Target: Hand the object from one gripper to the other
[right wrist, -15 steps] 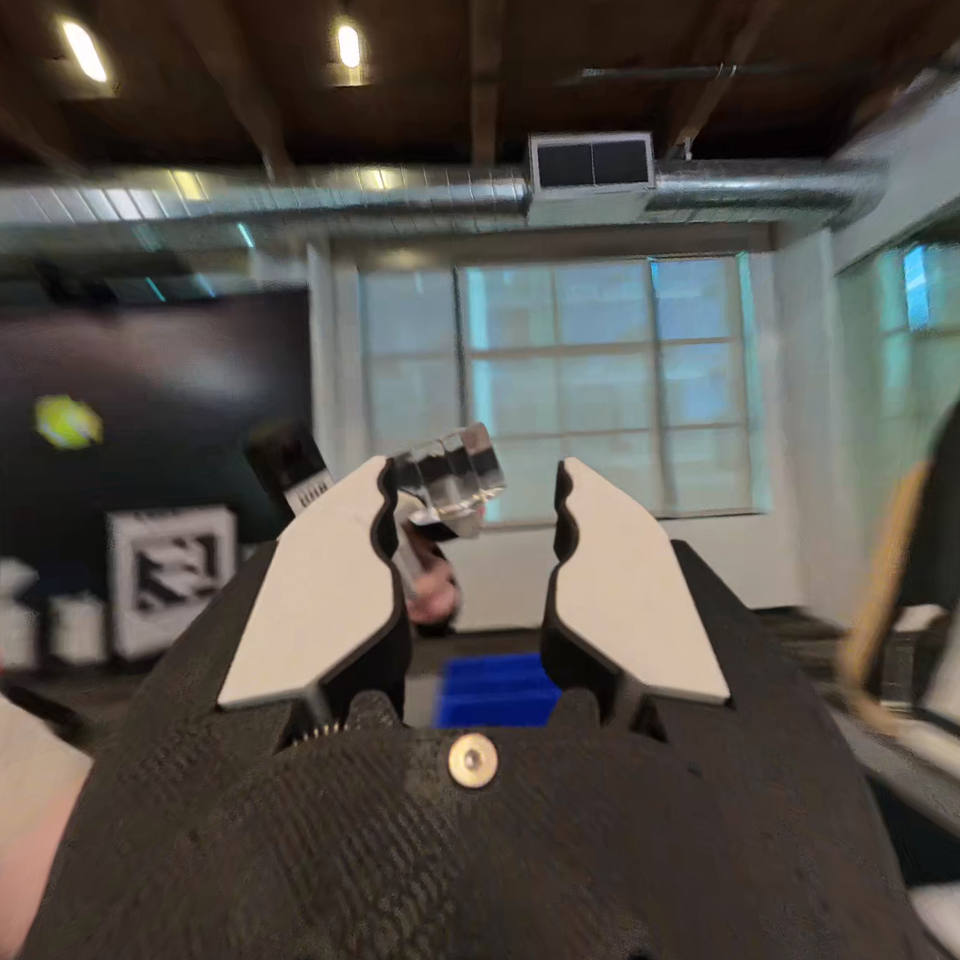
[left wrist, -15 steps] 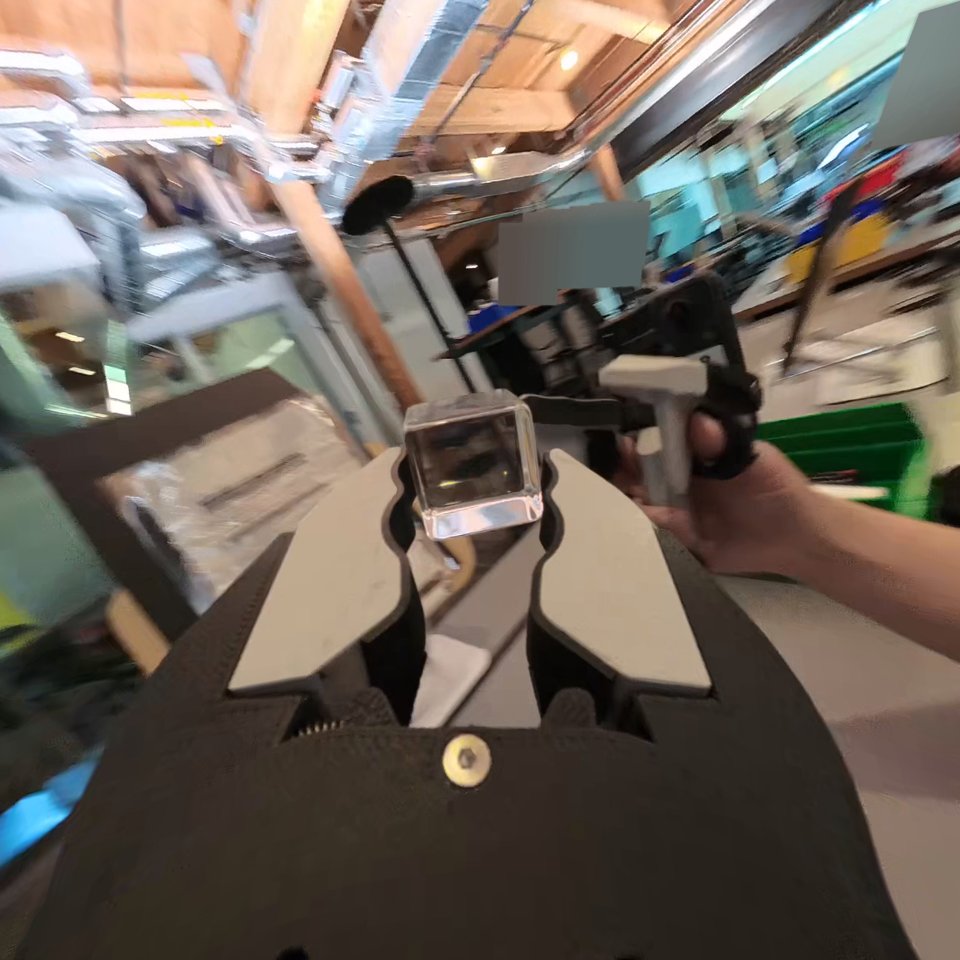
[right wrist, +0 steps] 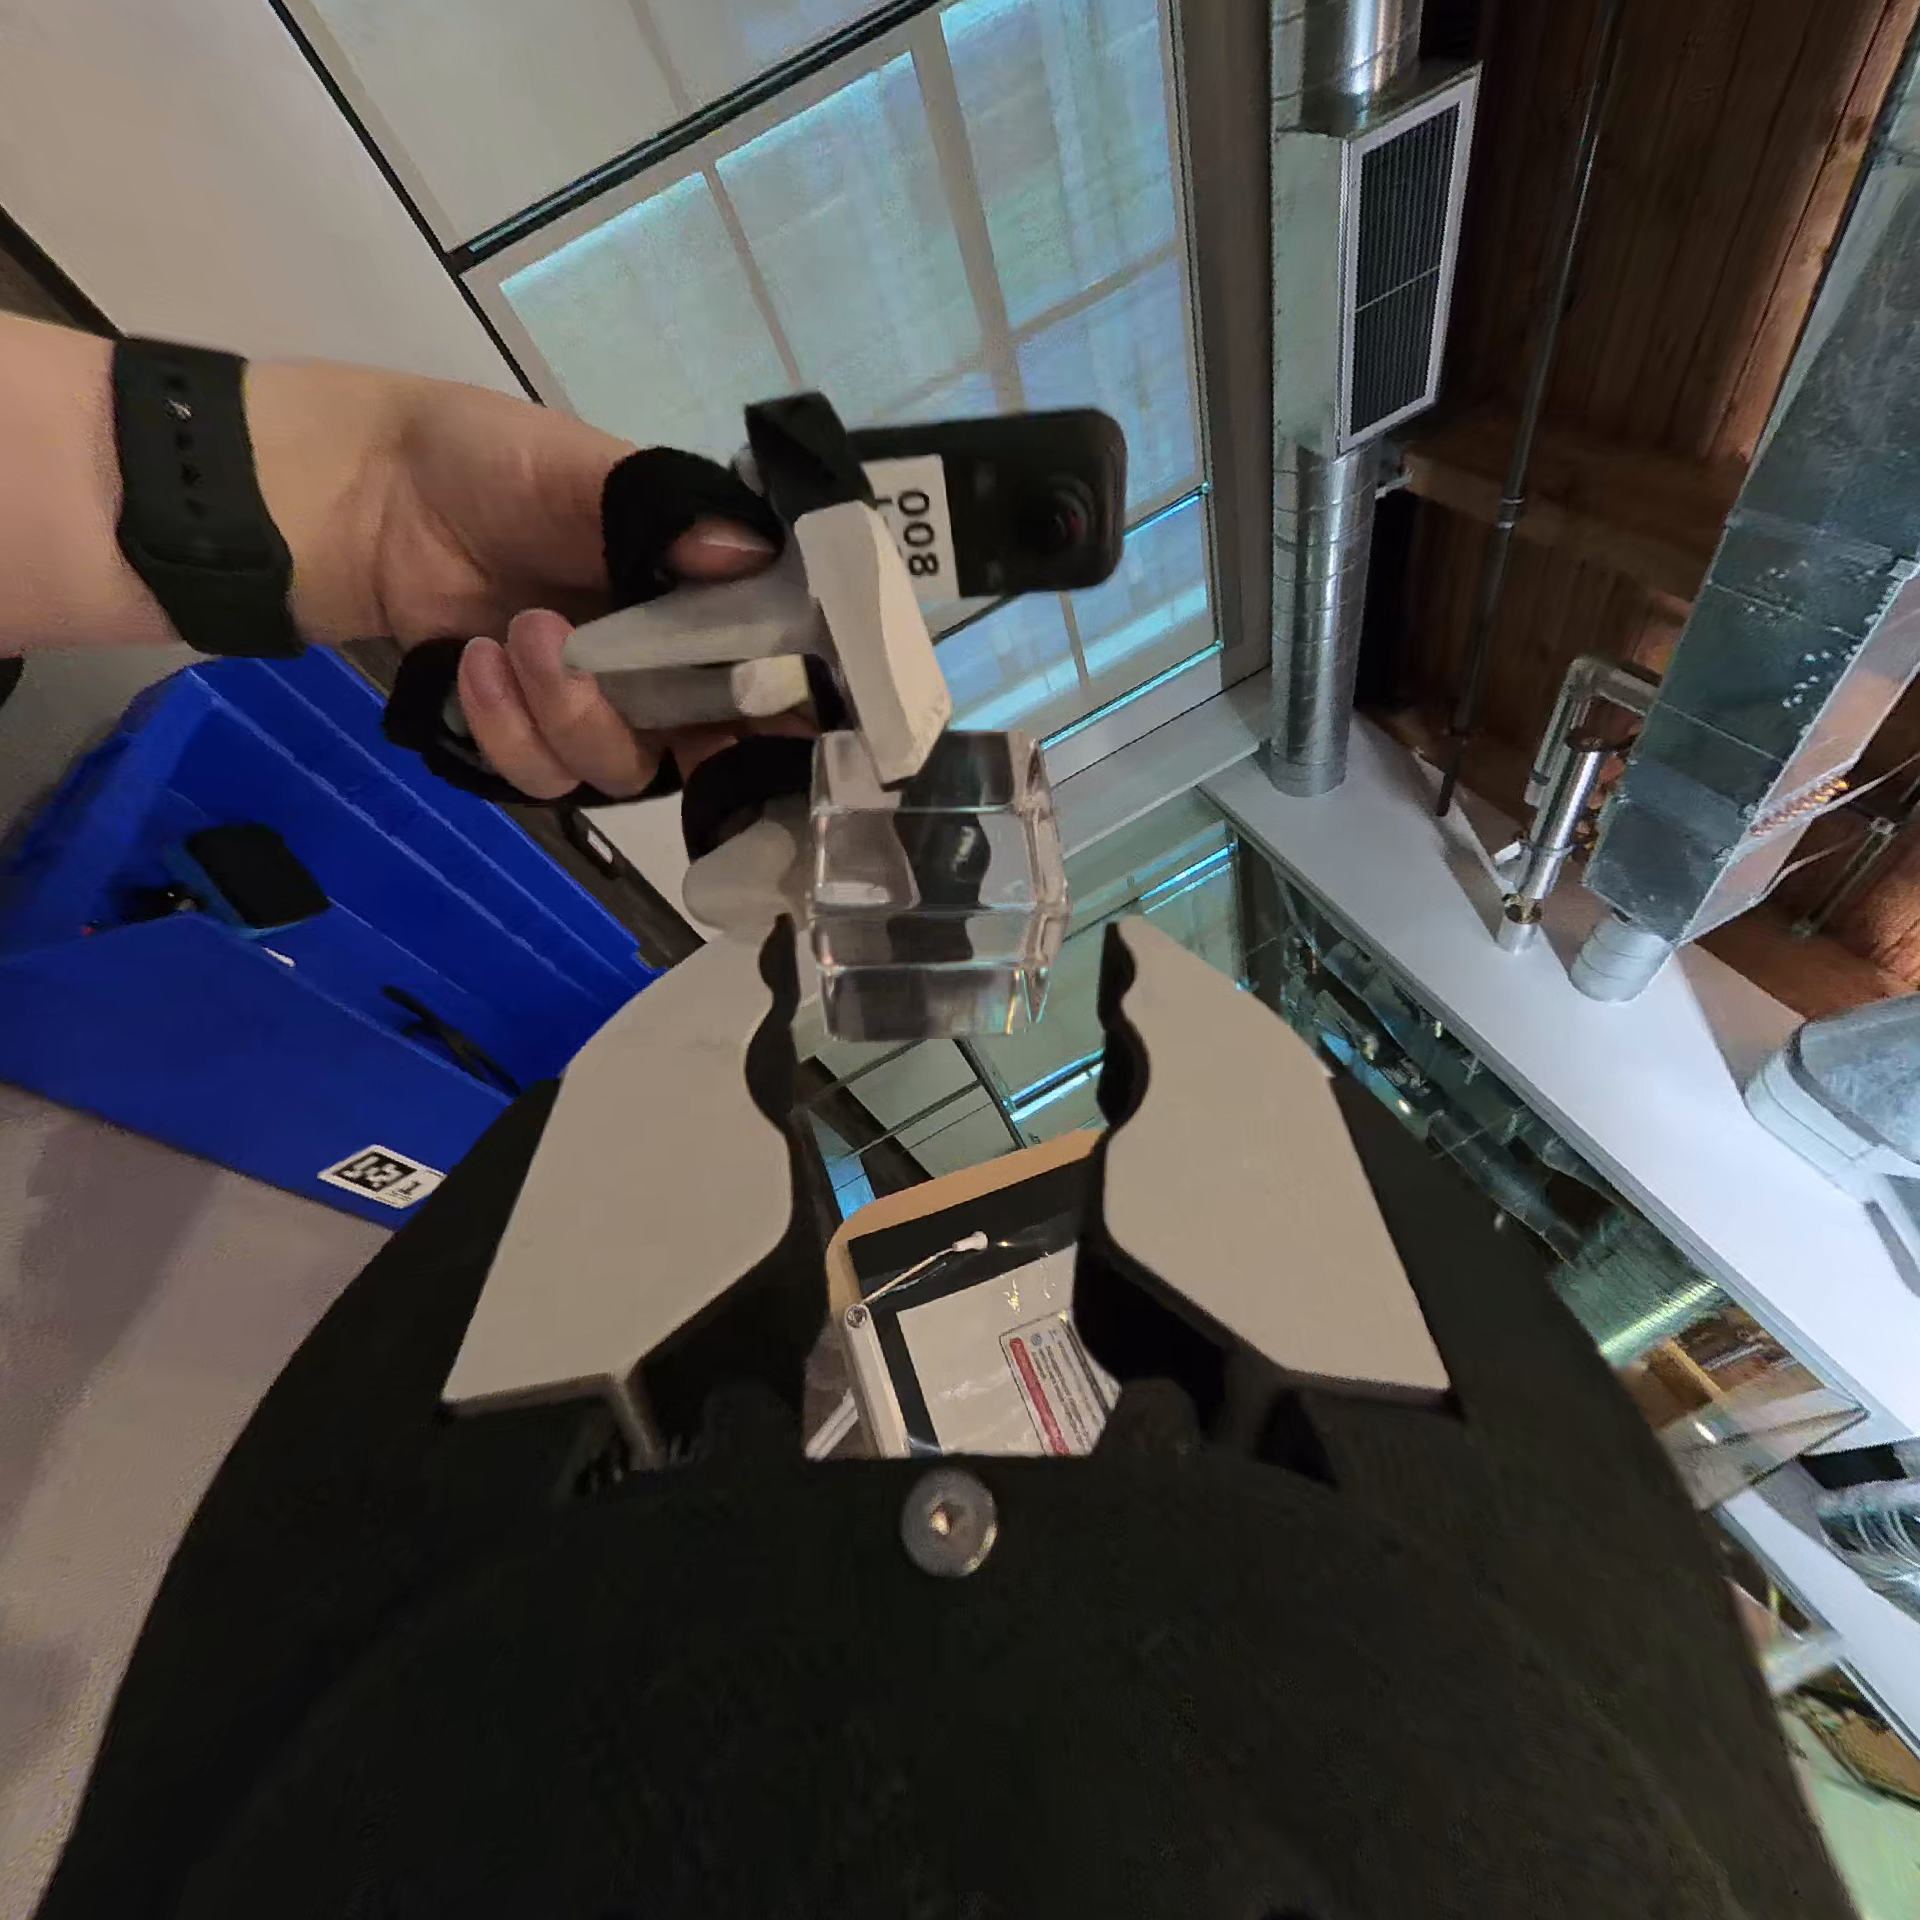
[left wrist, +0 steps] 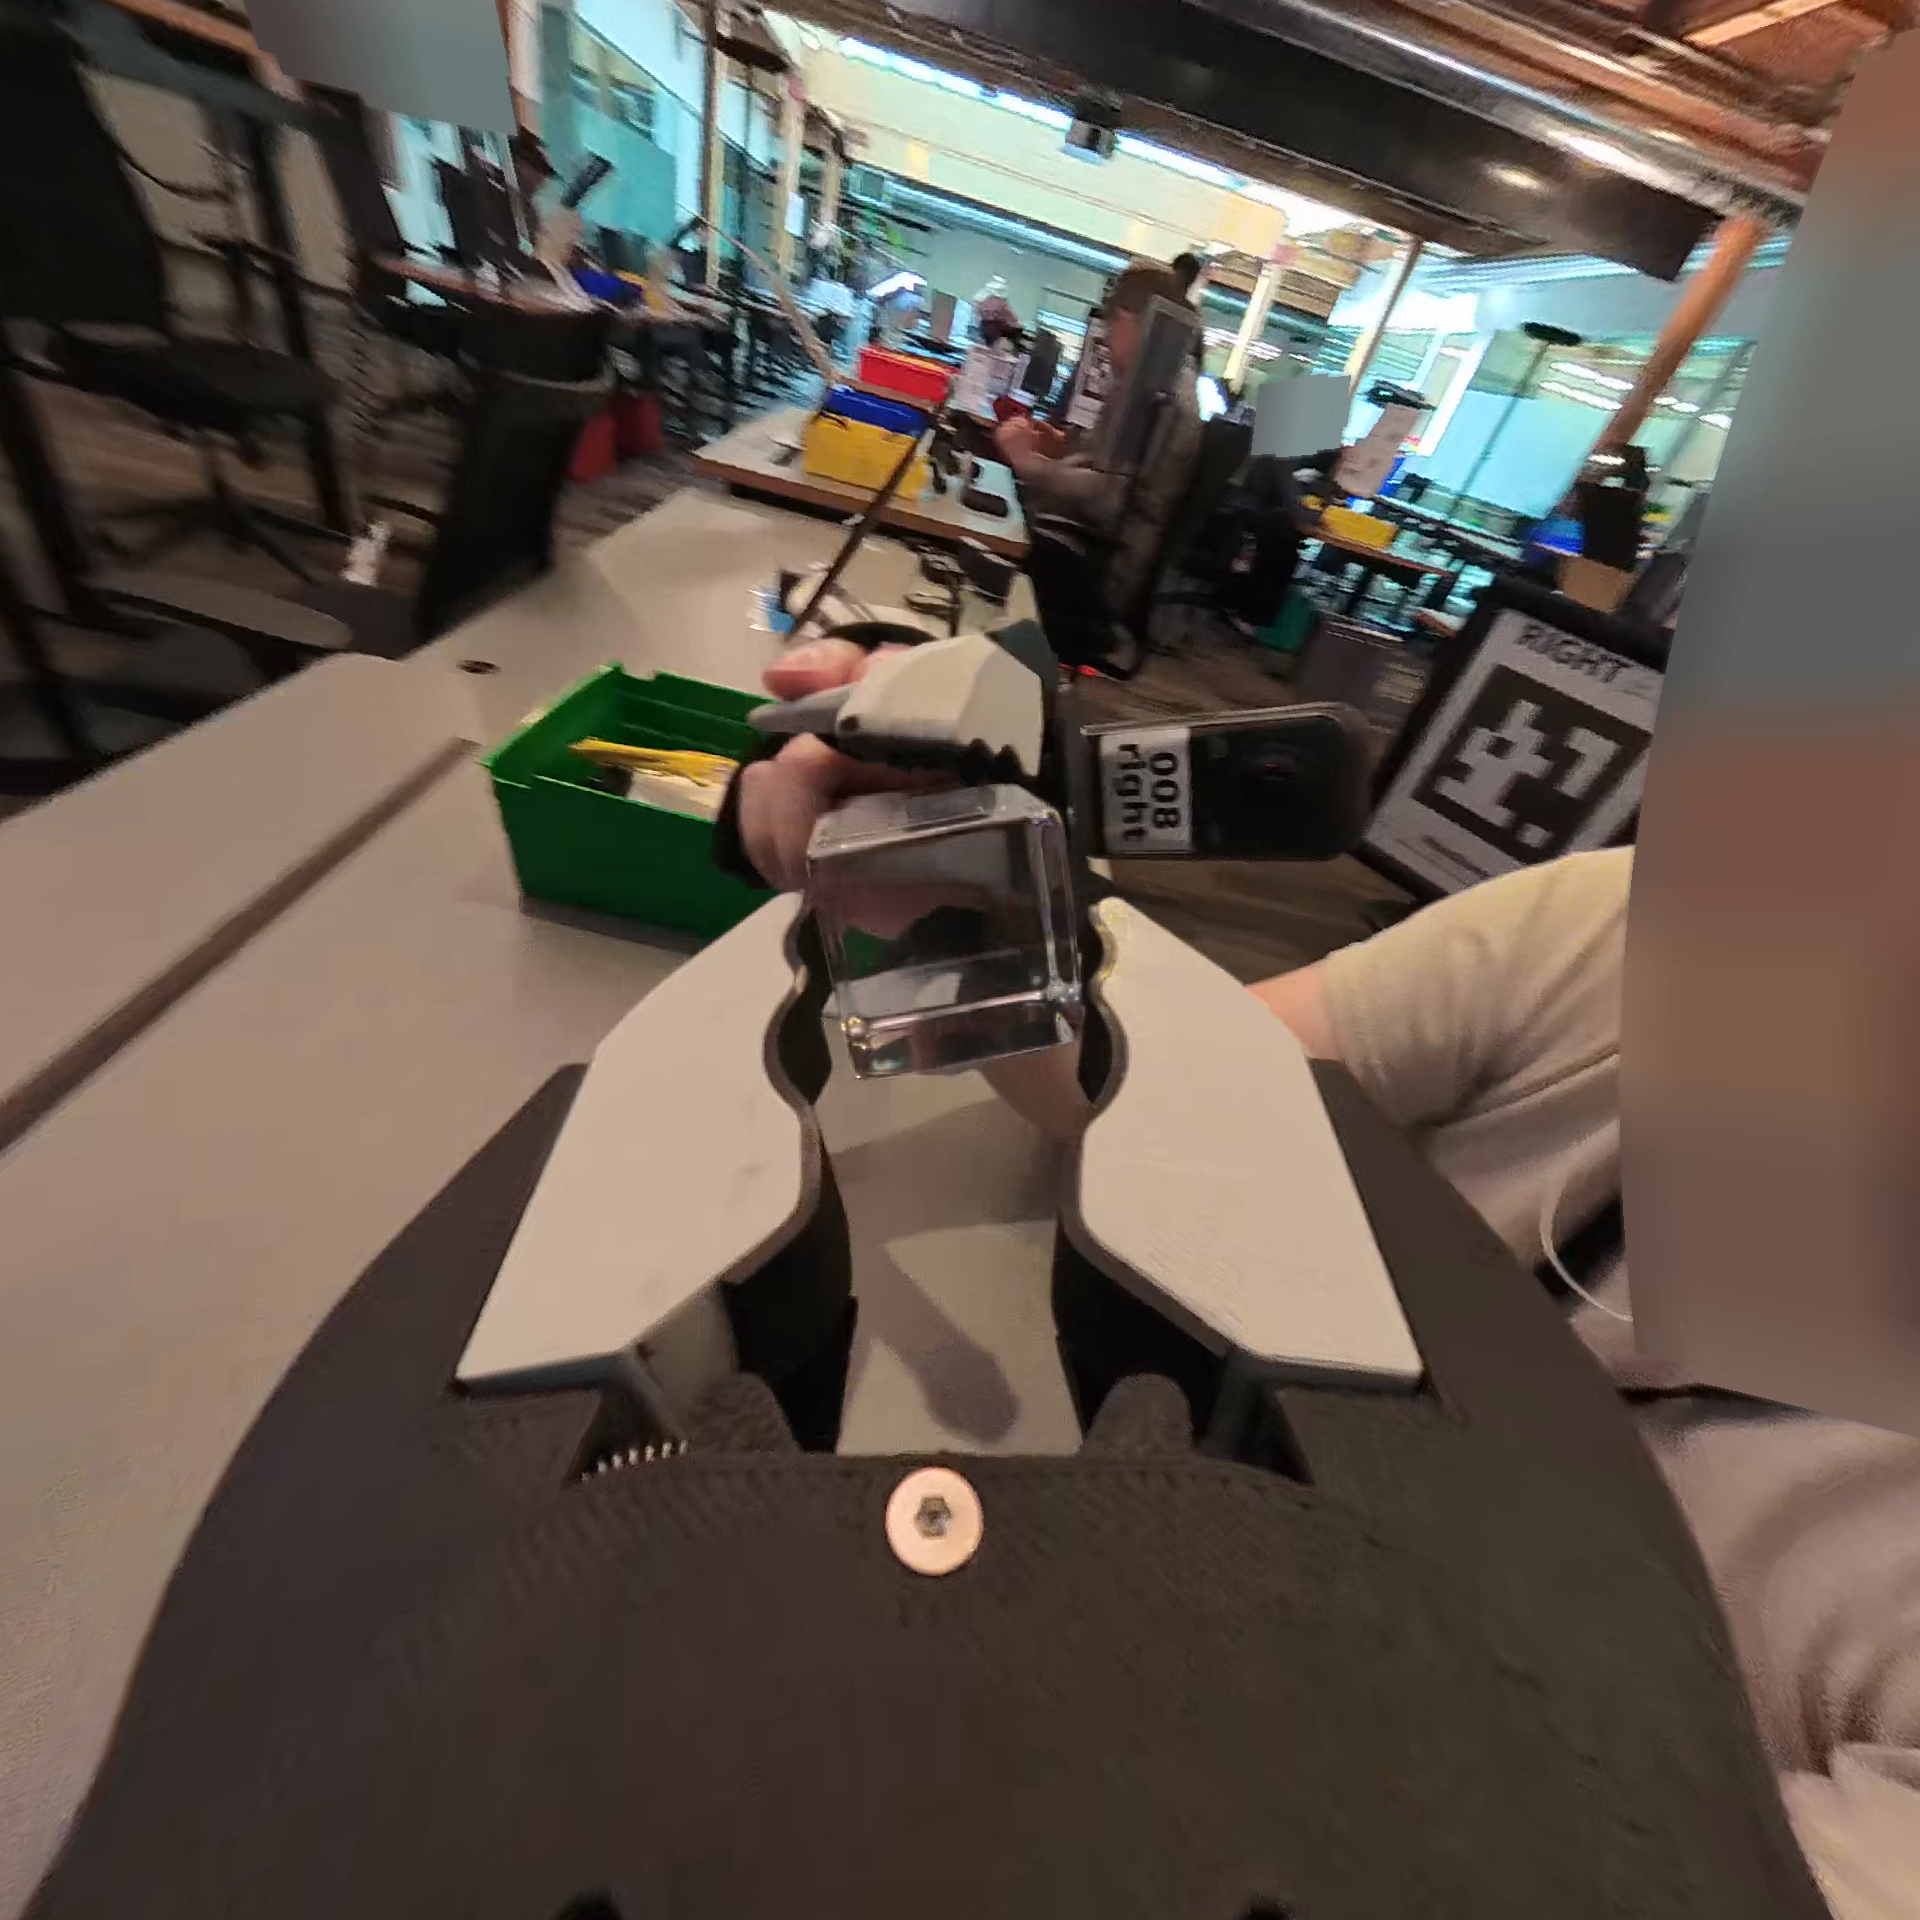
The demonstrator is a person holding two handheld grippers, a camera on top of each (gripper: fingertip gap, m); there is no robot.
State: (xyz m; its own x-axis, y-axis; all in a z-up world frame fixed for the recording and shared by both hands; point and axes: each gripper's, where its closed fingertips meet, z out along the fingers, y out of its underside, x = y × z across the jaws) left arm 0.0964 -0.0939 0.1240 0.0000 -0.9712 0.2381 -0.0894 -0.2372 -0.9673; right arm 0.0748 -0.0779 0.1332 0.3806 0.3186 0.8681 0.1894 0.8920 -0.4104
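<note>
Currently the clear cube [left wrist: 940, 920] is off the surface, in mid-air, pinched at the very tips of the left gripper [left wrist: 943, 935]. Both grey fingers [left wrist: 707, 1132] press flat against opposite cube faces, with the jaws narrowed to the cube's width. Only the forward notches are engaged; the space behind the cube, back toward the pivot screw, is empty.

The right gripper [right wrist: 945, 940] is brought up to the same cube from the opposite side. In the right wrist view the cube sits just at the mouth of its jaws, level with the fingertips. The jaws stand wider than the cube, with a slim gap on the left face and a clearer one on the right, so there is no contact on either side. The two tools are rolled roughly a quarter turn to each other: the left gripper's fingers show there above and at the lower left of the cube. A hand [right wrist: 499, 582] with a black wristband [right wrist: 197, 499] holds that tool.

Surface: grey table [left wrist: 260, 1039] below the handover. A green bin [left wrist: 613, 831] with yellow contents sits toward its far edge. A black-and-white marker board [left wrist: 1527, 748] stands off the right edge.

Room: open workshop, further tables with red, blue and yellow bins, and people in the background. The right wrist view shows a blue bin [right wrist: 260, 935], a paned window [right wrist: 883, 312] and silver ducting [right wrist: 1340, 364].
</note>
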